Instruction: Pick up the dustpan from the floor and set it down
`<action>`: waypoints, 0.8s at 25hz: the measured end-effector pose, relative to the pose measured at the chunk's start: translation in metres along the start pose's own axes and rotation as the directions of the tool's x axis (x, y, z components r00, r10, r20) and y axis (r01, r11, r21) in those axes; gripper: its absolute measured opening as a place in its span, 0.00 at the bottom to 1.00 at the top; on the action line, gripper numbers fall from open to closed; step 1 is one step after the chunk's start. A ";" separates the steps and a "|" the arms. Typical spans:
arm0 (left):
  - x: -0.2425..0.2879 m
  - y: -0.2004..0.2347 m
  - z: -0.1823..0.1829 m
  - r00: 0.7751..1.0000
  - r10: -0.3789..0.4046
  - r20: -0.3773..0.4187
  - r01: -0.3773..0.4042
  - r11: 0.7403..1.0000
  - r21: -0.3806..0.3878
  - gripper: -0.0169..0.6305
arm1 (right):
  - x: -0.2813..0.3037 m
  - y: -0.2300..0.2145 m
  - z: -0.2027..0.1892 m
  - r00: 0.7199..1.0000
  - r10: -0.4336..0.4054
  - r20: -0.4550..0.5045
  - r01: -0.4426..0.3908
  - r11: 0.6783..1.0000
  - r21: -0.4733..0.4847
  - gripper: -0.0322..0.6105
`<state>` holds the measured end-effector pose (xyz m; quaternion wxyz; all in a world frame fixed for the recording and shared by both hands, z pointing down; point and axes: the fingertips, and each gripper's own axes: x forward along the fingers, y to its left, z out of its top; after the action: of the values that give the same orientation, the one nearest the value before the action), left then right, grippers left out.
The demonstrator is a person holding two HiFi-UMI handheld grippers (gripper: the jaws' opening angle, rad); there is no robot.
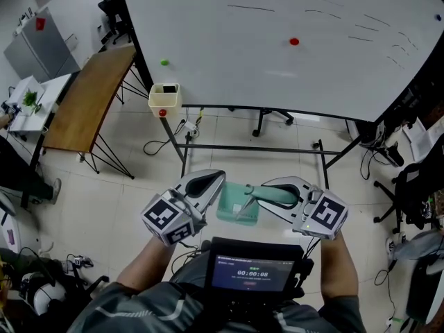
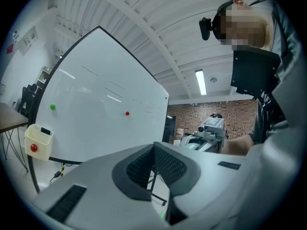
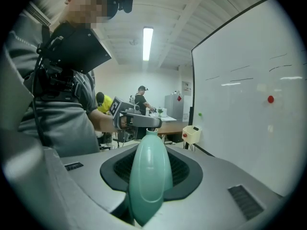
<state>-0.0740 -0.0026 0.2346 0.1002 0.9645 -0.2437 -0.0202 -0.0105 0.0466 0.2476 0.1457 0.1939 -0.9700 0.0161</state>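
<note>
Chest screen (image 1: pixel 253 272) blocks the near floor (image 1: pixel 104 207). Right gripper (image 1: pixel 260 194) clamps teal dustpan (image 1: pixel 236 211) handle, pan partly hidden. Left gripper (image 1: pixel 219 177) closed, empty.

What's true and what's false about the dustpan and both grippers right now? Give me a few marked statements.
1. The right gripper is clamped on the dustpan by its handle. True.
2. The left gripper grips the dustpan too. False: its jaws are together with nothing between them.
3. The dustpan is red. False: it is teal green.
4. A red magnet sits on the whiteboard. True.
</note>
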 end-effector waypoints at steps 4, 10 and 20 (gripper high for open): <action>-0.004 0.011 0.003 1.000 -0.029 0.002 0.029 1.000 -0.002 0.07 | 0.008 -0.008 0.002 1.000 -0.011 -0.003 0.011 1.000 0.002 0.25; -0.011 0.035 0.001 0.997 -0.080 -0.017 0.079 0.997 -0.013 0.07 | 0.025 -0.026 0.001 0.999 -0.052 -0.007 0.052 0.999 0.003 0.25; 0.018 0.073 -0.003 0.997 -0.070 -0.037 0.071 0.997 0.011 0.07 | 0.040 -0.096 -0.019 0.997 -0.077 -0.006 0.077 0.997 -0.008 0.25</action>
<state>-0.0914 -0.0735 0.2527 0.0980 0.9732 -0.2078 -0.0046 -0.0038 -0.0554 0.2749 0.1499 0.2307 -0.9614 0.0072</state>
